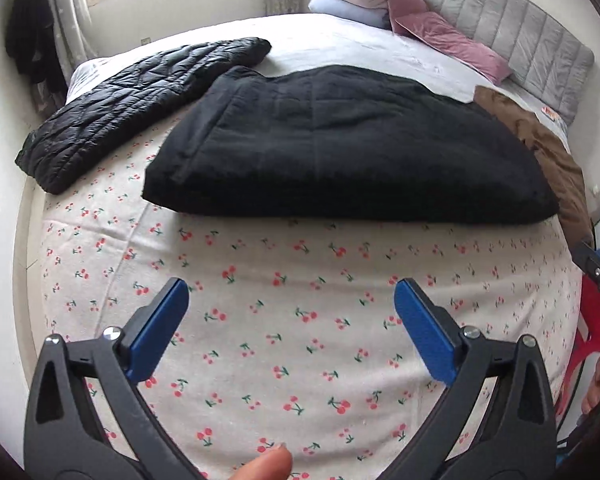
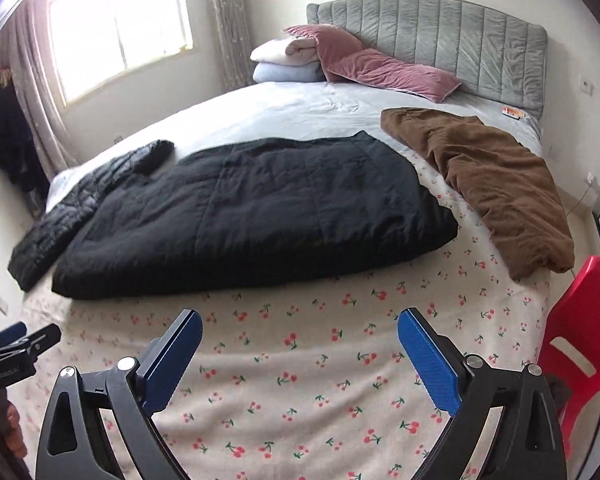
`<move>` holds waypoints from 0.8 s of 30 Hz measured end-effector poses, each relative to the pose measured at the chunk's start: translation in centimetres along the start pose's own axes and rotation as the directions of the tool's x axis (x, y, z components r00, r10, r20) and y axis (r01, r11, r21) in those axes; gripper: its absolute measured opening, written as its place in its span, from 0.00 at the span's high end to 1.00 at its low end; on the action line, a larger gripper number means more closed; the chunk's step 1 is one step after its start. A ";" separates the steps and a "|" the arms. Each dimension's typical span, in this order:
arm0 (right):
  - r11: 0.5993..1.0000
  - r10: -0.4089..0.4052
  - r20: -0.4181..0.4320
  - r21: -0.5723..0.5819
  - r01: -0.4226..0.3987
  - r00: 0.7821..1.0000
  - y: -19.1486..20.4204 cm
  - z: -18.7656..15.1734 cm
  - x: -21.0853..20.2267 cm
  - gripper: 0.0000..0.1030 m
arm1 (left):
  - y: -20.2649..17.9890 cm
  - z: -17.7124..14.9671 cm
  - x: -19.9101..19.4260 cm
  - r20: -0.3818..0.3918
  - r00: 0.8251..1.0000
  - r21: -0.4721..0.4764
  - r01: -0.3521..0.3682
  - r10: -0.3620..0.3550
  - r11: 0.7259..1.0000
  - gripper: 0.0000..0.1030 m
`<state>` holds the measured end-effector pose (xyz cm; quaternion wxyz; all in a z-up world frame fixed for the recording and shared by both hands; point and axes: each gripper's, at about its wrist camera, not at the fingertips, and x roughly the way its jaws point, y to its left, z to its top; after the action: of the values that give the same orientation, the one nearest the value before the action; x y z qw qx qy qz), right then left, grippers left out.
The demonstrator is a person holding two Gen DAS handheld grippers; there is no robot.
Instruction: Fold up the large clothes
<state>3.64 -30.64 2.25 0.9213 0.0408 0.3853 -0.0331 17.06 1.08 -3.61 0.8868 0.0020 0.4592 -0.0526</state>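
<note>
1. The left gripper (image 1: 292, 300), black-framed with two blue-padded fingers (image 1: 158, 330), hovered over the foot edge of the bed with its fingers spread wide apart and nothing between them.
2. A fingertip (image 1: 270, 462) of the person holding it showed at the bottom of the left wrist view.
3. The right gripper (image 2: 300, 330), of the same black-and-blue build, also hung above the foot edge, its fingers (image 2: 430, 360) wide apart and empty.
4. Beneath both lay a cream sheet printed with small red cherries (image 1: 284, 340), covering the foot end of the bed.
5. A red plastic chair (image 2: 584, 320) stood just beside the bed's foot corner on the right.
6. The large black padded garment, folded into a thick rectangle (image 2: 256, 212), rested across the middle of the bed, its near edge on the cherry sheet, apart from both grippers.
7. A shiny black quilted jacket (image 1: 128, 108) lay along the left edge of the bed, touching the folded garment's far left corner.
8. A crumpled brown garment (image 2: 492, 184) lay along the right edge.
9. Further on was the plain pale bedsheet (image 2: 300, 112).
10. At the head end, a pink velvet pillow (image 2: 392, 70) leaned beside a stack of folded white and pale blue bedding (image 2: 284, 62), against a grey padded headboard (image 2: 440, 32).
11. A bright curtained window (image 2: 120, 28) was in the far left wall.
</note>
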 end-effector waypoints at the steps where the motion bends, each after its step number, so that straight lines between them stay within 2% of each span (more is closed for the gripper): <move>1: 1.000 -0.003 -0.010 -0.017 0.003 1.000 0.5 -0.4 0.6 0.04 | -0.6 -0.4 0.2 -0.005 1.000 0.013 -0.008 0.008 1.000 0.01; 7: 0.990 -0.073 -0.047 -0.121 0.067 0.996 3.2 -2.6 2.3 0.04 | -1.6 -1.5 0.2 -0.012 1.000 0.007 -0.003 0.003 1.000 0.01; 13: 0.994 -0.027 -0.060 -0.108 0.021 0.998 4.1 -3.2 2.4 0.04 | -1.6 -2.0 0.2 -0.016 1.000 -0.025 -0.001 0.001 1.000 0.01; 24: 0.993 -0.047 -0.032 -0.112 0.043 0.998 4.7 -3.6 1.9 0.04 | -2.4 -2.8 -0.9 0.005 1.000 0.004 -0.004 0.004 1.000 0.01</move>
<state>2.89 -25.63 -1.39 0.9145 -0.0188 0.4030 -0.0315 14.06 -1.06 -4.35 0.8879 0.0045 0.4571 -0.0518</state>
